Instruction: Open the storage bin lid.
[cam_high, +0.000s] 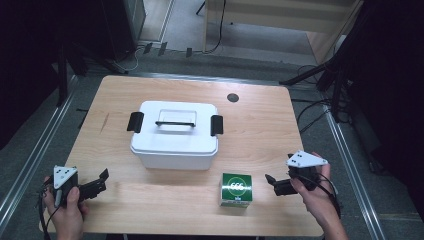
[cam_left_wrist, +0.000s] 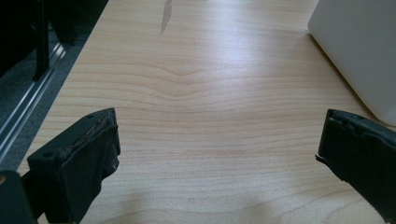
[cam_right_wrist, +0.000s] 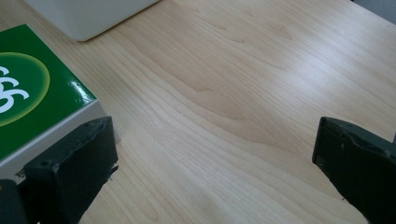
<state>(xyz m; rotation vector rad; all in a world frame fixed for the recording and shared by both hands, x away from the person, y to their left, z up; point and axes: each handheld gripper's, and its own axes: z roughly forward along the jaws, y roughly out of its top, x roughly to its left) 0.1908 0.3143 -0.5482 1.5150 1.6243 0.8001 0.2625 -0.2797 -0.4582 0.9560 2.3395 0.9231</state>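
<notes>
While spread wide, right gripper (cam_right_wrist: 215, 154) fingers (cam_right_wrist: 70, 172) flank green box (cam_right_wrist: 32, 93).

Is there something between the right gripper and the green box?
No. Bare table lies between the right gripper and the green box. Its jaws stand open, and the box sits just beside one jaw.

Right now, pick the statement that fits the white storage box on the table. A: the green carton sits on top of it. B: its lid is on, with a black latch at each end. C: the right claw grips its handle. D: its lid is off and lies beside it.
B: the white storage box has its lid on with both black latches at the ends; the green carton stands on the table in front.
</notes>
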